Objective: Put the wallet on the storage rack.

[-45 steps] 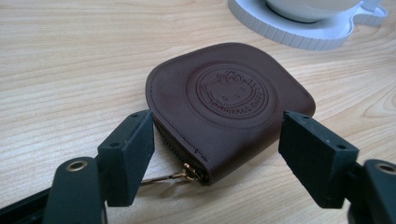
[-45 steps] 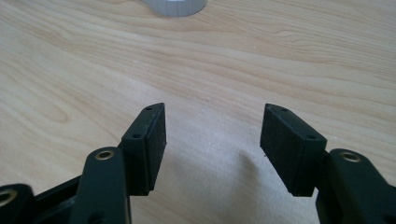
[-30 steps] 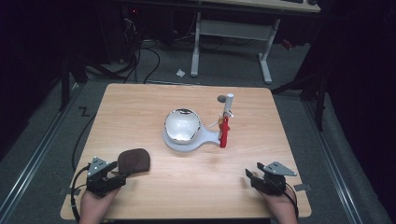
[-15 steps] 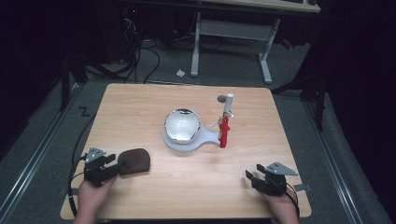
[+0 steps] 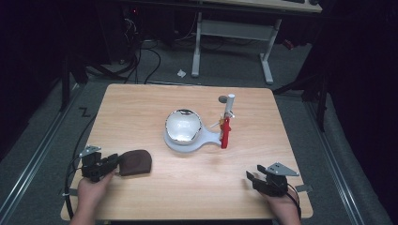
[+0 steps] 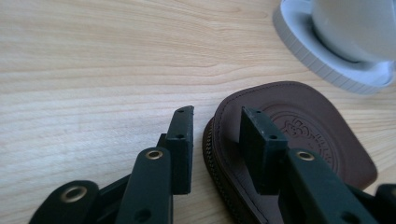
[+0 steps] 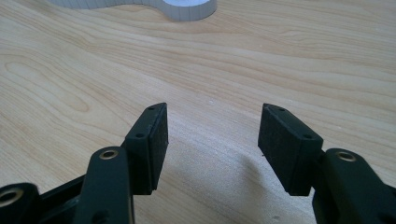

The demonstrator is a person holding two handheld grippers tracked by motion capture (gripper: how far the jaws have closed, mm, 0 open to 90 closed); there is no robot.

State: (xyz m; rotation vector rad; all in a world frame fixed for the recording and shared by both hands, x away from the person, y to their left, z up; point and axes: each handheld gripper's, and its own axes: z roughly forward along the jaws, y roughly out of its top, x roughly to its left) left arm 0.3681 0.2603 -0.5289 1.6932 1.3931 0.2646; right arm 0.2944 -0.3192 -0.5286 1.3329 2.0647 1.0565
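A brown leather pouch [image 5: 134, 162] with a zip edge lies flat at the table's front left. My left gripper [image 5: 112, 162] is at its left end. In the left gripper view the left gripper [image 6: 218, 113] is open by a narrow gap astride the edge of the pouch [image 6: 303, 126]. One jaw stands over the bare wood and the other over the leather. My right gripper [image 5: 251, 177] rests near the front right edge. In its own view the right gripper [image 7: 215, 112] stands wide open with only wood between its jaws.
A white stand [image 5: 190, 141] carrying a shiny round bowl [image 5: 182, 125] sits mid-table, its base [image 6: 327, 65] just beyond the pouch. A red clamp [image 5: 225, 133] and a white post [image 5: 229, 103] stand at its right. The wooden table [image 5: 141, 103] ends close behind both hands.
My left gripper has moved forward and slightly left along the pouch's left end. The pouch, the stand and the right gripper have stayed put.
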